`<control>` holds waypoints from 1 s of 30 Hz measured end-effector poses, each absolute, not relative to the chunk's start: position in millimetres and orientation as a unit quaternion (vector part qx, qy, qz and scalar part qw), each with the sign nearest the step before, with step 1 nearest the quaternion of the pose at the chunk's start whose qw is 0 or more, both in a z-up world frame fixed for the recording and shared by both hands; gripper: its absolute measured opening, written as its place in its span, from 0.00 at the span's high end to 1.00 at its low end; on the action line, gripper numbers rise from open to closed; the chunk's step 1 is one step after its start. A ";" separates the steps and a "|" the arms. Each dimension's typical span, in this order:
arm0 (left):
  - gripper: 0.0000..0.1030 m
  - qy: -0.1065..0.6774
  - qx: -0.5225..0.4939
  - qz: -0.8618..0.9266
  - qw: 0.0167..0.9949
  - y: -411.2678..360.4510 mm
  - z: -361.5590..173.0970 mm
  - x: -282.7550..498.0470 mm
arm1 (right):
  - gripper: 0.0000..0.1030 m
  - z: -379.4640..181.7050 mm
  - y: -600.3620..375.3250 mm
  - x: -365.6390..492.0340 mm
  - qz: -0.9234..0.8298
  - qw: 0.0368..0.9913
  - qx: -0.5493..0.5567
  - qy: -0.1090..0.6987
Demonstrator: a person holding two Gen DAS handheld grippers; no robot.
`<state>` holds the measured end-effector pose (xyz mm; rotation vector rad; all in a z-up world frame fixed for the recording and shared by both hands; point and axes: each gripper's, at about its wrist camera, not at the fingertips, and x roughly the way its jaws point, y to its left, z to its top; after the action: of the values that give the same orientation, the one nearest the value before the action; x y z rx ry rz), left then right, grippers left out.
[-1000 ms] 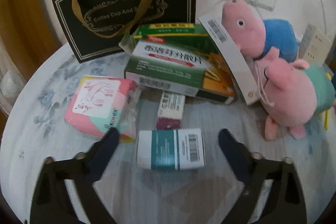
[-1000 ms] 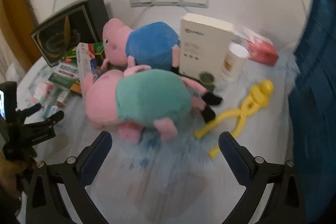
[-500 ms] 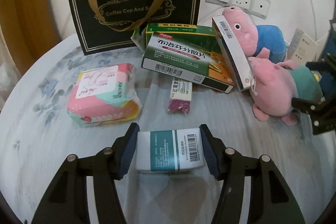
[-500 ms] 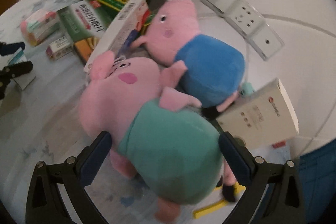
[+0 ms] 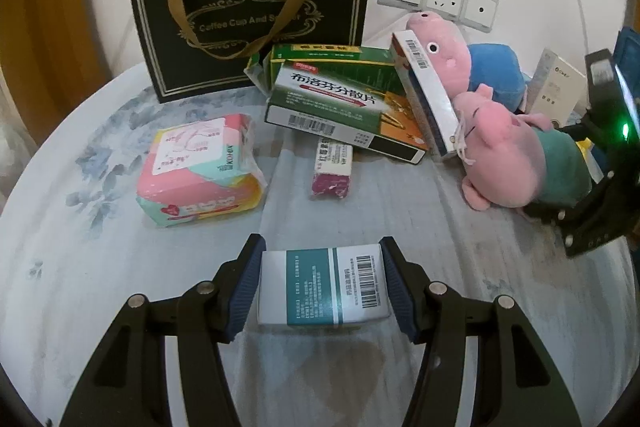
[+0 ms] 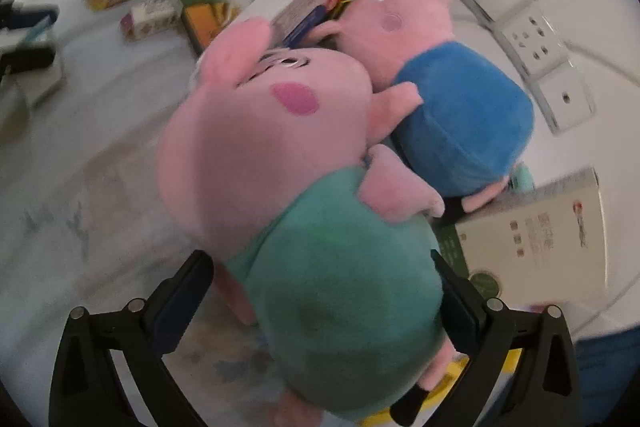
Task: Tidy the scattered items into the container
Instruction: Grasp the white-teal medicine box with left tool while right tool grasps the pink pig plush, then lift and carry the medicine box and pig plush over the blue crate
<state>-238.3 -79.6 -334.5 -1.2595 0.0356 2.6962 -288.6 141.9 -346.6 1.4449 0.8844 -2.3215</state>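
Teal-and-white cardboard fills the left wrist view: a small medicine box (image 5: 324,287) sits clamped between the blue pads of the left gripper (image 5: 320,287), whose jaws have just been closing onto its two short ends. The box lies on the pale floral tabletop (image 5: 80,227), well in front of the black gift bag (image 5: 252,27) that stands upright against the wall at the far edge. Between box and bag lie a pink wrapped pack (image 5: 200,171), a small maroon-ended carton (image 5: 333,167) and a stack of green boxes (image 5: 340,103). I judge this the pick-up step for the box; next comes a lift clear of the clutter and a carry over the bag's open top, if the bag is the container.

In the right wrist view, the right gripper (image 6: 320,291) stands spread, its jaws either side of the green-dressed pig plush (image 6: 320,247), which lies far right of the bag. Whether the pads touch the fabric I cannot tell. Squeezing comes next.
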 end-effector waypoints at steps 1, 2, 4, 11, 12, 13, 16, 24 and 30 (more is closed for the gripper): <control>0.45 0.011 -0.425 0.902 0.081 -80.3 -333.4 -237.5 | 0.09 -342.5 142.9 -289.7 -0.807 0.123 0.500 0.290; 0.45 0.011 -0.426 0.901 0.080 -80.9 -332.0 -236.7 | 0.18 -337.2 143.4 -290.0 -0.813 0.113 0.500 0.277; 0.45 0.015 -0.424 0.902 0.078 -81.3 -327.0 -232.6 | 0.30 -327.3 145.2 -287.8 -0.823 0.100 0.499 0.251; 0.44 0.028 -0.422 0.903 0.070 -87.7 -311.7 -214.3 | 0.45 -306.9 153.3 -256.2 -0.832 0.101 0.516 0.180; 0.44 0.030 -0.423 0.903 0.070 -89.1 -309.2 -210.3 | 0.46 -305.7 153.3 -250.7 -0.832 0.101 0.519 0.168; 0.44 0.032 -0.424 0.903 0.069 -90.1 -306.6 -206.7 | 0.46 -305.8 153.8 -246.7 -0.832 0.102 0.522 0.154; 0.44 0.040 -0.423 0.903 0.069 -92.1 -296.4 -191.7 | 0.47 -297.2 156.5 -225.3 -0.836 0.099 0.529 0.107; 0.44 0.051 -0.428 0.900 0.061 -105.8 -260.4 -147.4 | 0.47 -258.6 152.0 -152.1 -0.841 0.104 0.527 0.061; 0.44 0.054 -0.427 0.901 0.058 -114.7 -220.2 -114.2 | 0.47 -213.5 150.1 -100.0 -0.853 0.107 0.510 0.040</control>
<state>-114.2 -114.7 -220.2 -1.2929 0.1645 2.7295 -100.0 150.1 -213.5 1.5009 0.1170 -2.5114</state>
